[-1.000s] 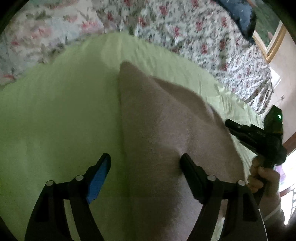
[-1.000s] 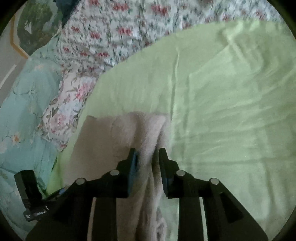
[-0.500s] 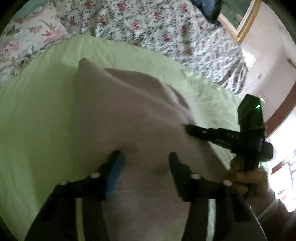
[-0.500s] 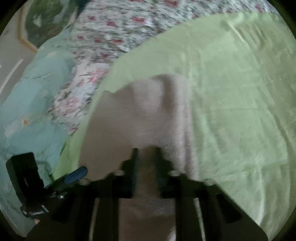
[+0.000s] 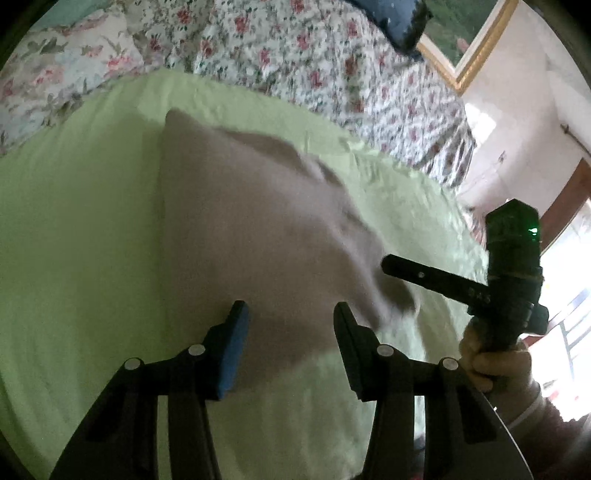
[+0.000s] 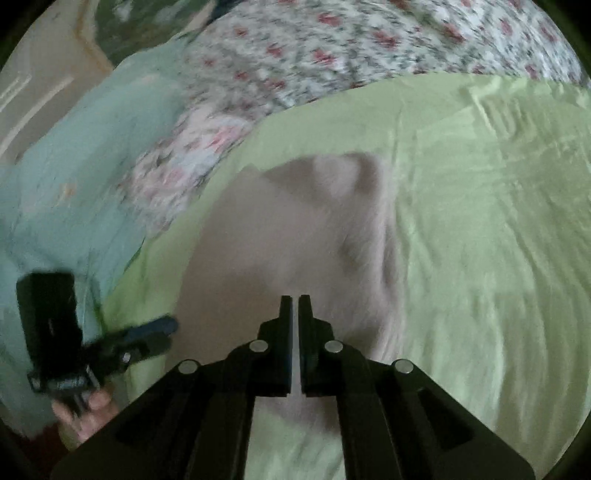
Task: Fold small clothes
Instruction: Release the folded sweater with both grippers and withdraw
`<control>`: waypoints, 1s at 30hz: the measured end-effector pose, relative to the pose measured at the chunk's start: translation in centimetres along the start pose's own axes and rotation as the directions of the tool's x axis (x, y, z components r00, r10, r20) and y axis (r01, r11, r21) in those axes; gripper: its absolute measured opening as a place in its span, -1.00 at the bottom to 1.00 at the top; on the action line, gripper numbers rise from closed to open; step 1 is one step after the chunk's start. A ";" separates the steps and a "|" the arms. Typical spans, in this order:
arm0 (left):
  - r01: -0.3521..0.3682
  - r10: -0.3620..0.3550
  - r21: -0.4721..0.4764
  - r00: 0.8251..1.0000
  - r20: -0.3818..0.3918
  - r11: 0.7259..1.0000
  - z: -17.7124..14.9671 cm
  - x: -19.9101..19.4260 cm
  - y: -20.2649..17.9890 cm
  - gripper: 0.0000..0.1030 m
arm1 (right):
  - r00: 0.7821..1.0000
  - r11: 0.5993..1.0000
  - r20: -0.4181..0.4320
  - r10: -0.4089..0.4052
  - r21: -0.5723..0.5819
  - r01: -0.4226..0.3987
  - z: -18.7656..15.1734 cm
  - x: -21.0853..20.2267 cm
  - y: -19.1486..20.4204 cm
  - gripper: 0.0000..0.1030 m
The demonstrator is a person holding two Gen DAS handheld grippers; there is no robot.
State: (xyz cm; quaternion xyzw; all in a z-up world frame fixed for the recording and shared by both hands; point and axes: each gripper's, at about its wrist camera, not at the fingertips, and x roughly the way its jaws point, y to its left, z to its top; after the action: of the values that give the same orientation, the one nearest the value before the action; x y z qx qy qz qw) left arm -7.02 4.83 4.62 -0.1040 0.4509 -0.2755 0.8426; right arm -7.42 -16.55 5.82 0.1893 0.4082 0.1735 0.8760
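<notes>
A small pale pinkish-grey garment [image 5: 258,221] lies folded on a light green sheet [image 5: 74,258]; it also shows in the right wrist view [image 6: 295,229]. My left gripper [image 5: 291,314] is open and empty, its jaws standing over the garment's near edge. My right gripper [image 6: 294,301] is shut with nothing between the jaws, just above the garment's near part. In the left wrist view the right gripper [image 5: 388,264] touches the garment's right edge. The left gripper [image 6: 162,328] shows at the lower left of the right wrist view.
A floral bedspread [image 5: 295,55] lies beyond the green sheet, also in the right wrist view [image 6: 332,55]. A pale teal cloth [image 6: 74,184] is at the left. A dark blue cushion [image 5: 399,22] and a gold picture frame [image 5: 476,55] are at the far right.
My right gripper let go of the garment fold it held and closed empty. The garment now lies flatter. My left gripper narrowed somewhat and drew back toward the garment's near edge.
</notes>
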 end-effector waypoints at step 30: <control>-0.225 0.224 -0.020 0.973 -0.047 0.974 -5.7 -3.1 0.4 0.19 | 0.956 0.956 -0.087 -0.278 0.073 0.285 -6.4 -2.2 -3.4 -0.91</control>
State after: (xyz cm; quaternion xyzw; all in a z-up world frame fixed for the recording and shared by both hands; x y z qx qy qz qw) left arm -12.86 7.30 3.34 -0.0566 0.4820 -0.1750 0.8567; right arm -13.24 -19.36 1.86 0.1592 0.4710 0.0366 0.8669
